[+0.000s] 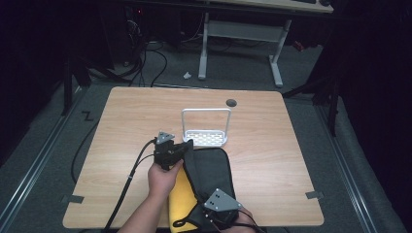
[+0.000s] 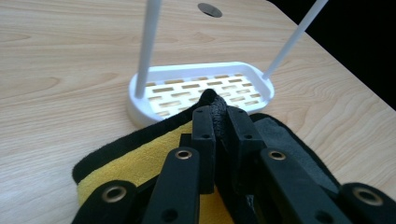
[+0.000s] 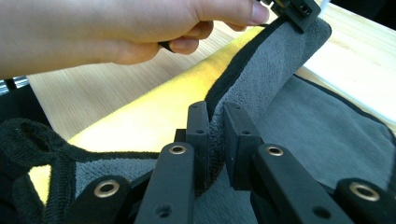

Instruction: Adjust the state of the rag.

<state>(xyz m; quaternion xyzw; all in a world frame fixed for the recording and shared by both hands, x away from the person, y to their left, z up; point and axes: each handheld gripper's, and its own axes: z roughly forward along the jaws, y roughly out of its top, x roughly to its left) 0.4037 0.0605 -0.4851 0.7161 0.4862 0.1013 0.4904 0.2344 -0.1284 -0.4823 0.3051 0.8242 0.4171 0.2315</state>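
Cloth (image 1: 210, 170), grey on one face and yellow on the other with a black hem, lies on the wooden table (image 1: 121, 126) just in front of a white rack (image 1: 205, 137), and both grippers hold it by its edge.

On the left, the left gripper (image 1: 187, 145) pinches the far corner of the cloth. In the left gripper view the black hem stands up between the two fingers (image 2: 204, 135), which are narrow and press on it from both sides; the tip of the corner pokes out just above the pads, and the yellow face spreads below them. The rack base sits right behind this corner.

On the right, the right gripper (image 3: 215, 122) holds the near part of the same edge. Its fingers (image 3: 198, 128) are also narrow, with a fold of grey fabric squeezed between them. The edge runs tight from these pads up to the other gripper, where a hand (image 3: 112, 32) carries it. How deep the fabric sits between the pads is difficult to judge, maybe only the hem.

I think the main risk is a slip: if the two hands pull apart too hard, the thin hem can slide out of one pair of pads. Also the lifted corner is near the rack, so a forward move could catch on its upright wire (image 2: 148, 44) or push the rack away.
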